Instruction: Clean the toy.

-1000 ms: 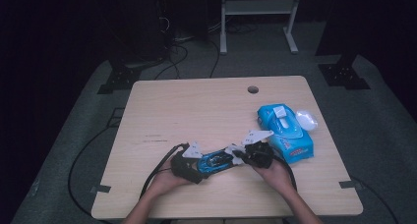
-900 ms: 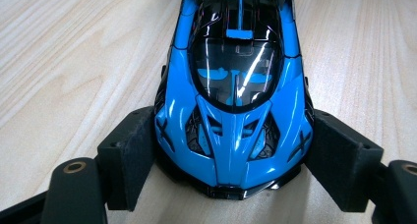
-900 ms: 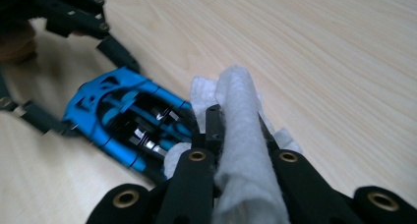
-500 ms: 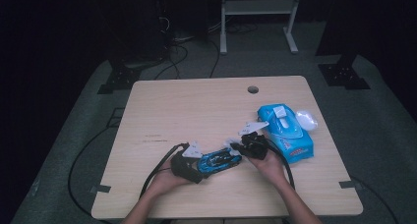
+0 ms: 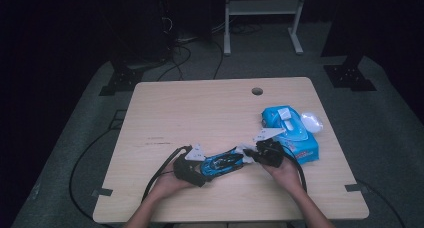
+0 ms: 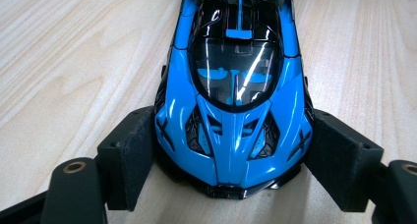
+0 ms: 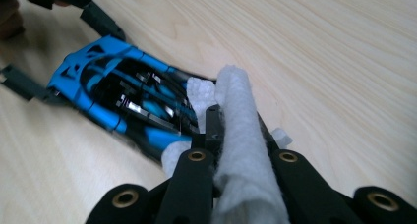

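Toy car (image 5: pixel 223 161) on table (image 5: pixel 200 113), near front edge, between both grippers. Left gripper (image 5: pixel 188 169) at car's left end, jaws either side of nose. Right gripper (image 5: pixel 250 155) at car's right end, wipe (image 7: pixel 241 135) clamped against car. Wipes pack (image 5: pixel 290 133) just right, behind right gripper.

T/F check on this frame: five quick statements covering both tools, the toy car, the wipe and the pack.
1. The left tool grips the glossy blue and black toy car at one end. True.
2. The right tool is open and empty. False: it is shut on a white fluffy wipe.
3. The wipe touches the car. True, at the end away from the left tool.
4. The blue wipe pack lies at the table's left edge. False: it lies at the right side of the pale wooden table.
5. The car lies upside down. False: its roof and windscreen face up.
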`<state>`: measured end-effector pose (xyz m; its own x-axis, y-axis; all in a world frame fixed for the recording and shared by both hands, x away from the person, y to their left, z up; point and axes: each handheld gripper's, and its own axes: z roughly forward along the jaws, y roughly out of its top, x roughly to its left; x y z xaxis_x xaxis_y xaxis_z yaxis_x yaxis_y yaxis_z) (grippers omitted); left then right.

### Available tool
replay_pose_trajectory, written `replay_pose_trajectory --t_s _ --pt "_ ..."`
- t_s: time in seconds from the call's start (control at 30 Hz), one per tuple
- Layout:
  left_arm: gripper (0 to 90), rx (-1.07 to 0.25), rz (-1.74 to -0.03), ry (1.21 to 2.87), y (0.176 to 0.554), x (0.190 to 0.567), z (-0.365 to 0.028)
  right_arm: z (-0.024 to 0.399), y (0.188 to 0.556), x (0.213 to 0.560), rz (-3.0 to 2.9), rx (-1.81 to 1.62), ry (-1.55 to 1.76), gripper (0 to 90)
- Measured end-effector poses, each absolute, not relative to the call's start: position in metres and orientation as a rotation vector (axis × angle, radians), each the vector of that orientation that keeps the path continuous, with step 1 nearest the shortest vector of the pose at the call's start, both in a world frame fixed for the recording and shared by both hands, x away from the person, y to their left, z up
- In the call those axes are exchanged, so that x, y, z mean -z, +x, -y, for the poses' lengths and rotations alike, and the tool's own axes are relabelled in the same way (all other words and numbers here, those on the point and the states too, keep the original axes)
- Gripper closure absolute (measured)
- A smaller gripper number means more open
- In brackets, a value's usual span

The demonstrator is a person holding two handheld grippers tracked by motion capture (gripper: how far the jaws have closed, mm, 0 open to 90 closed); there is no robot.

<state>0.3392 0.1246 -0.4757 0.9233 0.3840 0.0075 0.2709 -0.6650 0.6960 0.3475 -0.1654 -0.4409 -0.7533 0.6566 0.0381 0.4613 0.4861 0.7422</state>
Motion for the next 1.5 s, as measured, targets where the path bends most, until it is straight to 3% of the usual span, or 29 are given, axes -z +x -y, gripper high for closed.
replay_pose_trajectory --t_s 0.2,0.57,1.03,1.5 --pt "23.9 -0.205 -0.462 2.339 0.339 0.476 -0.124 0.164 0.337 0.444 -2.518 -1.084 0.898 83.9" --pt "23.9 -0.201 -0.459 2.335 0.339 0.476 -0.124 0.144 0.366 0.441 -2.473 -1.153 0.93 83.9" --pt "23.9 -0.203 -0.456 2.341 0.34 0.475 -0.124 0.166 0.331 0.444 -2.532 -1.137 0.898 83.9" --pt "23.9 -0.203 -0.452 2.348 0.34 0.475 -0.124 0.154 0.329 0.443 -2.565 -1.226 0.863 83.8"
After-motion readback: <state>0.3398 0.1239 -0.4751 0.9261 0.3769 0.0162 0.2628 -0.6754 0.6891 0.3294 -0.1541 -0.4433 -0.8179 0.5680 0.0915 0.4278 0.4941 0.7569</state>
